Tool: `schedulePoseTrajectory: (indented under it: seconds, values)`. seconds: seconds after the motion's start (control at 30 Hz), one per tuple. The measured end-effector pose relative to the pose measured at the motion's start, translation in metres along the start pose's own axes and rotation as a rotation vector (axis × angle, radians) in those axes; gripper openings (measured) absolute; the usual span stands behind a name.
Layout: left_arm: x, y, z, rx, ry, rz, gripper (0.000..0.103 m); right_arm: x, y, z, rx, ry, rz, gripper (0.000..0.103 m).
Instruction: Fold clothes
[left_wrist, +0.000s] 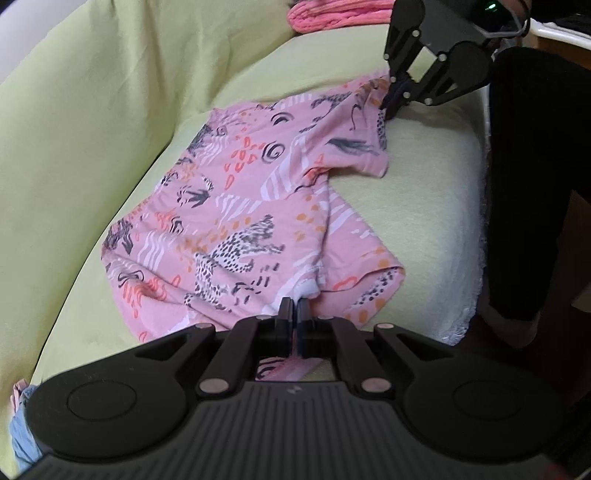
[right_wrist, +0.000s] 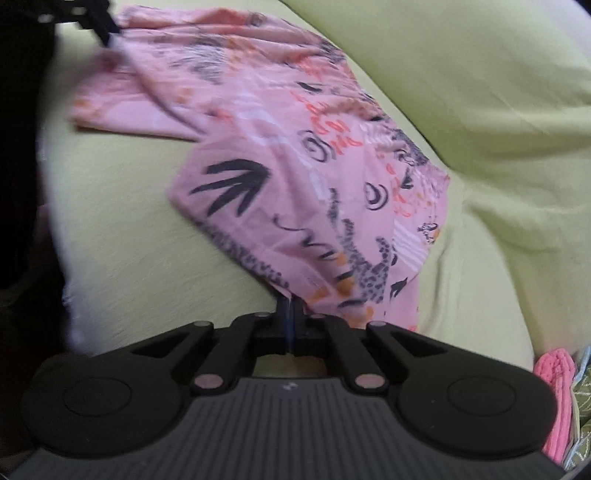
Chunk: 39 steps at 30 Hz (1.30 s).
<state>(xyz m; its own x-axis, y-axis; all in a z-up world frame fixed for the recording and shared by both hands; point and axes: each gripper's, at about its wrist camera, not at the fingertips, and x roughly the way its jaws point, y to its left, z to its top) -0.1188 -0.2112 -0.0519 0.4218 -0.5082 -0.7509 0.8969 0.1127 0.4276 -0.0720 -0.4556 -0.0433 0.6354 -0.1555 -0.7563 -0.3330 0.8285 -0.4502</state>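
A pink T-shirt (left_wrist: 236, 206) with an animal print lies spread on a light green sofa seat (left_wrist: 417, 206). My left gripper (left_wrist: 294, 308) is shut on the shirt's near hem edge. My right gripper (left_wrist: 388, 107) shows at the far upper right of the left wrist view, shut on the shirt's far edge by the sleeve. In the right wrist view the shirt (right_wrist: 295, 158) stretches away from my right gripper (right_wrist: 290, 301), which pinches its near corner. The left gripper (right_wrist: 105, 35) is at the far top left, holding the opposite edge.
The green sofa backrest (left_wrist: 110, 92) curves along the left. A coral-pink knitted garment (left_wrist: 336, 13) lies at the far end, also in the right wrist view (right_wrist: 554, 398). A person's black-clad leg (left_wrist: 532, 184) stands by the sofa's front edge. Light blue cloth (left_wrist: 22, 432) lies at lower left.
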Motion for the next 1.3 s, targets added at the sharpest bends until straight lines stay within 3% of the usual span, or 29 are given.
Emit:
schedulePoseTrajectory:
  seconds: [0.2, 0.33, 0.47, 0.57, 0.6, 0.63, 0.8, 0.87, 0.9, 1.07, 1.17, 1.2, 1.3]
  values:
    - [-0.008, -0.002, -0.004, 0.022, 0.018, -0.025, 0.000, -0.034, 0.020, -0.025, -0.072, 0.081, 0.105, 0.000]
    - [-0.005, -0.001, -0.006, -0.018, 0.013, -0.028, 0.002, -0.030, 0.020, -0.019, -0.001, 0.064, 0.048, 0.001]
    - [-0.009, 0.022, -0.011, -0.137, -0.009, -0.003, 0.011, -0.027, 0.012, 0.000, 0.112, -0.004, 0.013, 0.013]
    - [-0.008, 0.049, -0.021, -0.243, -0.011, 0.053, 0.014, -0.022, 0.015, 0.027, 0.181, -0.073, 0.048, 0.014]
    - [-0.007, 0.060, -0.027, -0.290, -0.008, 0.062, 0.024, -0.021, 0.017, 0.037, 0.202, -0.099, 0.062, 0.014]
    - [-0.005, 0.072, -0.032, -0.338, -0.005, 0.070, 0.025, -0.019, 0.022, 0.048, 0.212, -0.125, 0.085, 0.014]
    - [0.009, 0.126, -0.056, -0.546, -0.005, 0.073, 0.027, 0.011, 0.038, 0.081, 0.133, -0.119, 0.013, 0.017]
    - [0.014, 0.139, -0.060, -0.593, -0.022, 0.058, 0.032, 0.014, 0.034, 0.075, 0.118, -0.104, -0.017, 0.001]
    - [0.016, 0.145, -0.062, -0.612, -0.031, 0.050, 0.032, 0.015, 0.027, 0.069, 0.146, -0.077, -0.027, 0.000]
    - [0.026, 0.163, -0.064, -0.665, -0.070, -0.007, 0.032, 0.012, 0.001, 0.040, 0.239, 0.003, -0.013, 0.000]
    - [0.036, 0.178, -0.062, -0.693, -0.081, -0.029, 0.032, 0.000, 0.004, 0.045, 0.216, -0.018, 0.074, 0.002]
    - [0.039, 0.183, -0.062, -0.704, -0.081, -0.032, 0.032, -0.004, 0.003, 0.047, 0.221, -0.029, 0.090, 0.008]
    - [0.051, 0.201, -0.061, -0.753, -0.080, -0.043, 0.033, -0.012, 0.000, 0.051, 0.254, -0.059, 0.129, 0.010]
